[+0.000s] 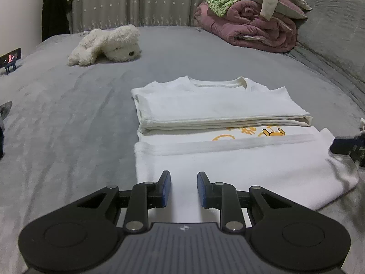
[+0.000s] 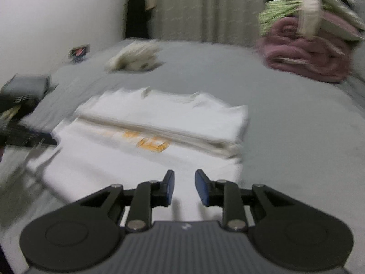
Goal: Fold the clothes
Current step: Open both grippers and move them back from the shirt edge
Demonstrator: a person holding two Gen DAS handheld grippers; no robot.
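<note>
On the grey bed (image 1: 68, 114), at centre, lies a white T-shirt (image 1: 228, 169) with an orange cartoon print (image 1: 273, 133). Its collar end is already folded into a thick flat packet (image 1: 216, 107) at 12 o'clock from the left hand-held gripper (image 1: 183, 188); the hem end is doubled over toward it but lies loose, one corner splayed at 3 o'clock. Judgement: sides and top fold done; a final fold and squaring of edges remain.

Left hand-held gripper: jaws slightly spread, nothing between the pads, white cloth beneath. Right hand-held gripper (image 2: 184, 187): likewise a narrow gap, empty, over the hem end; that view is motion-blurred.

Surroundings: plush dog (image 1: 107, 44) at 11 o'clock, pink quilt (image 1: 251, 27) heaped with clothes at 1 o'clock, phone on stand (image 1: 10, 59) at 10 o'clock. All well apart from the shirt; nothing obstructs the fold.
</note>
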